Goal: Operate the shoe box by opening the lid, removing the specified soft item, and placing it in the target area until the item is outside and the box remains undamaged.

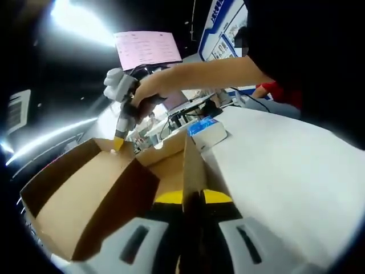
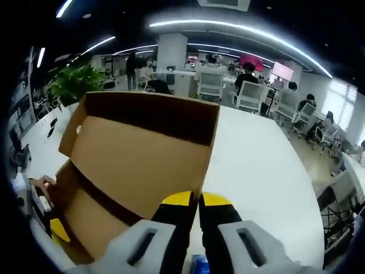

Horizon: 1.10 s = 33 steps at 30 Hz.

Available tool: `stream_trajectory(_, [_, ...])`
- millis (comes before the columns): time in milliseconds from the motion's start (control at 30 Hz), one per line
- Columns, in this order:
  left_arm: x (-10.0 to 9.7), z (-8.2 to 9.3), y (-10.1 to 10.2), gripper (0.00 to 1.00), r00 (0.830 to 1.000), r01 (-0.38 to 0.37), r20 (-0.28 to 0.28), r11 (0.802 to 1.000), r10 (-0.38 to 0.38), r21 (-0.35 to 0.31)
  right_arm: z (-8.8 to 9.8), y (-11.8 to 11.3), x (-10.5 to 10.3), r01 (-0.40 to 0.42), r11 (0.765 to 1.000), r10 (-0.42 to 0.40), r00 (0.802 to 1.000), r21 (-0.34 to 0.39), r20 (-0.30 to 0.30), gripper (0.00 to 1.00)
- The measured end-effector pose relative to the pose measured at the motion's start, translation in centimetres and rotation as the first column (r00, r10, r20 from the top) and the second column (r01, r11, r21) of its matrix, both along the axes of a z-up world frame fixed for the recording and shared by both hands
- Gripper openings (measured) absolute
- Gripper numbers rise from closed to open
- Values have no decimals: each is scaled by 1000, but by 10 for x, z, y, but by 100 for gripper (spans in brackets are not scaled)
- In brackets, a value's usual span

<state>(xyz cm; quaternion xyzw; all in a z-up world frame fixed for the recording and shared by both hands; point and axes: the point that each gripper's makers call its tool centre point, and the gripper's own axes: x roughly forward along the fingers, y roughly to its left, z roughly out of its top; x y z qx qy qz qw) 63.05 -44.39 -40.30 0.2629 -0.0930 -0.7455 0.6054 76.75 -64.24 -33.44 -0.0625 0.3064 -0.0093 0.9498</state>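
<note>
A brown cardboard shoe box [image 1: 85, 200] lies on the white table [image 1: 285, 171] with its lid [image 2: 142, 148] lifted and standing up. My left gripper [image 1: 193, 197] is shut on a thin cardboard edge [image 1: 191, 162] of the box that runs up between its yellow tips. My right gripper [image 2: 198, 198] is shut on the lid's side edge. In the left gripper view the right gripper [image 1: 118, 144], held by a hand, pinches the far corner of the cardboard. The left gripper [image 2: 54, 228] and a hand [image 2: 43, 185] sit at the box's low left side. The box's inside is mostly hidden.
A small blue-and-white carton [image 1: 206, 130] rests on the table beyond the box, beside cables. A pink sheet [image 1: 147, 48] hangs behind it. White tabletop [image 2: 256, 171] stretches to the right. A plant [image 2: 77, 80], office chairs [image 2: 251, 94] and people stand far back.
</note>
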Motion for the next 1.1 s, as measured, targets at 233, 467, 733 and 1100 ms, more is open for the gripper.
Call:
stream_trajectory(233, [0,0,0,9,1000,-1,1,1000,1,-1,1,2,-6,4,1000,-4,1000,11,9,2])
stream_trajectory(467, [0,-1,1,9,1000,2,3,1000,-2,-2,1,2,-11,21,999,-22,999,40,35,1])
stream_trajectory(733, [-1,-1,0,9,1000,2,4,1000,-2,-3,0,4,-17,29,998,-31,998,51,47,1])
stream_trajectory(1100, [0,-1,0,9,1000,1,3,1000,-1,-3,-5,8,-25,27,998,-31,998,59,56,1])
